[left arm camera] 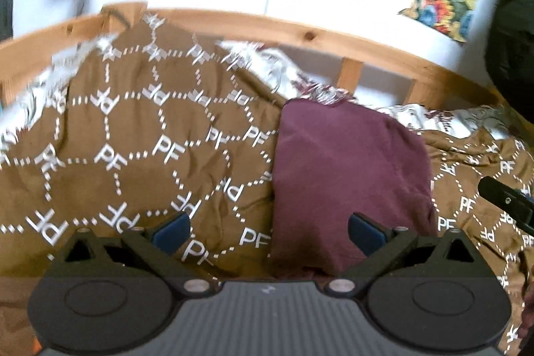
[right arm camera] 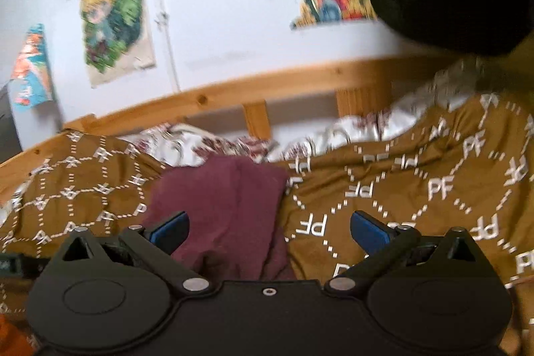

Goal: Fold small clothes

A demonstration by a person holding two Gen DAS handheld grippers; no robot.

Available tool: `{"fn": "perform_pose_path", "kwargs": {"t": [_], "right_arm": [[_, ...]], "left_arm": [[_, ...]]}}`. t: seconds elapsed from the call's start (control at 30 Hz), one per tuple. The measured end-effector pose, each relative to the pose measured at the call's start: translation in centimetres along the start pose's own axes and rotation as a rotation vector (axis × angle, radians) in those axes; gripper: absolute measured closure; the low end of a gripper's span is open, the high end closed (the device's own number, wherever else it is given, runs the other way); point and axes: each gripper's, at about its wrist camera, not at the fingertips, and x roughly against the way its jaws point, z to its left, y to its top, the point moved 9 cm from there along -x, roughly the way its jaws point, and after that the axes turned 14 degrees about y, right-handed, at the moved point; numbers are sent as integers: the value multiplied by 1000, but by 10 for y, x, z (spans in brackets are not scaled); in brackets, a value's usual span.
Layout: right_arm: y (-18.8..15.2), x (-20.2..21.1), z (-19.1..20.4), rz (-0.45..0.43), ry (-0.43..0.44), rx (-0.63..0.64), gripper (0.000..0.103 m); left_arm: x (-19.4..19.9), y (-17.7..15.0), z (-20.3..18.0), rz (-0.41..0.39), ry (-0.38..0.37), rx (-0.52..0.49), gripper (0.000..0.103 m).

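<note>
So the folded garment [left arm camera: 350, 182] lies on my blanket [left arm camera: 133, 155] on the bed, rumpled sheet [left arm camera: 283, 69] behind it, bed rail [left arm camera: 233, 22] beyond.

Maroon garment [left arm camera: 350, 182] (apparently folded) flat on the brown patterned blanket [left arm camera: 133, 129]
</note>
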Motion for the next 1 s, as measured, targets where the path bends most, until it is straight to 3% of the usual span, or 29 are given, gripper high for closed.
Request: {"fn": "perform_pose_path", "kwargs": {"t": [0.2,0.33,0.7,1.0], "right_arm": [[1,43,19,-52,30,86,1],[4,64,25,-75,41,69,1],[-17,108,35,-67,38,20,1],[-38,136,50,-48,24,77,1]], "left_arm": [[33,-2,-12,-72,-1,-71,1],[51,-8,-13,-102,9,-94,1],[76,-40,0,-103,5,-147,1],[82,-53,11,-92,-16,-141,1]]}}
